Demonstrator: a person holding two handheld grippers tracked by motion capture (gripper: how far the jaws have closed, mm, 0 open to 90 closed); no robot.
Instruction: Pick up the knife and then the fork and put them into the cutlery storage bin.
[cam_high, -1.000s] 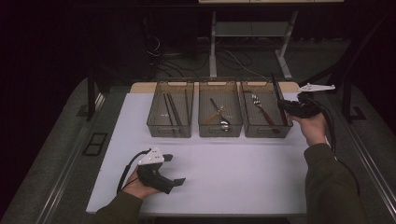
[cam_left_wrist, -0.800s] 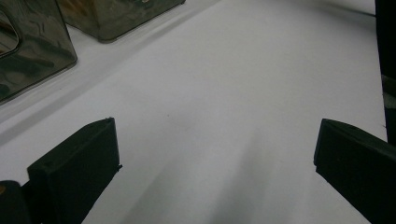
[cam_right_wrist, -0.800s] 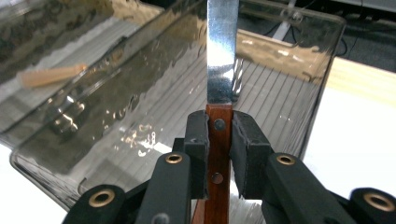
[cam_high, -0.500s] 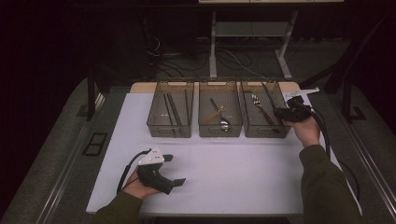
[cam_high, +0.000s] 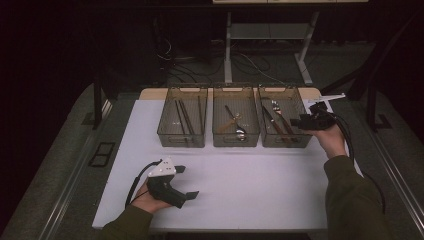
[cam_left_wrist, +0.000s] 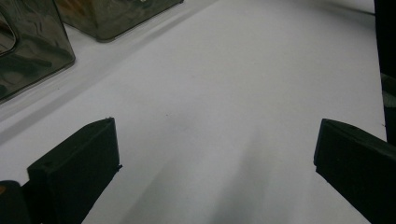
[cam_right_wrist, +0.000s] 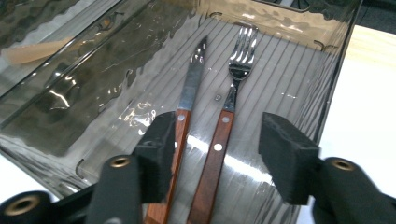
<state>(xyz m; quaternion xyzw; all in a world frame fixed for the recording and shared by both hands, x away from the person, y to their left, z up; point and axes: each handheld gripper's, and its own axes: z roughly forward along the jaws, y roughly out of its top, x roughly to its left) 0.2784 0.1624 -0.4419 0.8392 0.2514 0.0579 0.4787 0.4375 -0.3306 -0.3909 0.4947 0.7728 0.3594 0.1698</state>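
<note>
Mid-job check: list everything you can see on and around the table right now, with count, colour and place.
bins: three, smoky clear, row at table's far side
table: one, white
chopsticks: dark, left bin, count unclear
spoons: apparently two, middle bin
knife: one, wood handle, right bin
fork: one, wood handle, right bin, beside knife
left gripper: black, open, near edge on table
right gripper: black, over right bin, jaws just opened, fork handle between them, unpressed

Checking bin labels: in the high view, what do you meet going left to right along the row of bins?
Left bin with chopsticks → middle bin with spoons → right bin with knife and fork → right gripper, jaws open over that bin's right edge.
</note>
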